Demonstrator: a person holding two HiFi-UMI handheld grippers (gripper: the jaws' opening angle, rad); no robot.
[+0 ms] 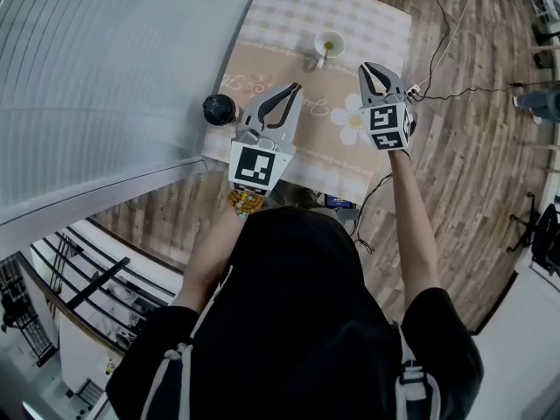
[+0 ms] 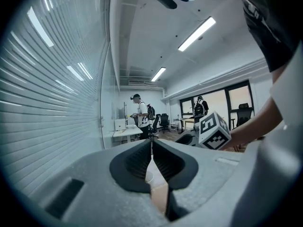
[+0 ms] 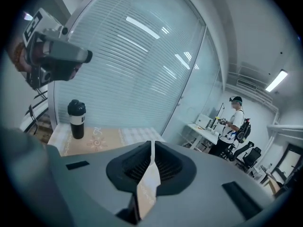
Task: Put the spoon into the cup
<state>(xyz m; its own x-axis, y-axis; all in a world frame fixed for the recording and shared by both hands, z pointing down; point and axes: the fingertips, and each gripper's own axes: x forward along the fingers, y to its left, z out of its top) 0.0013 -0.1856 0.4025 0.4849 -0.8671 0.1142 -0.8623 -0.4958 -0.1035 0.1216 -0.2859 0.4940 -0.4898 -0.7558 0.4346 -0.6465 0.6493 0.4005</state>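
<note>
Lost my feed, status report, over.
Left gripper shut, empty. Right gripper shut, empty. Spoon appears to stand in cup. Black bottle sits aside, not blocking.
</note>
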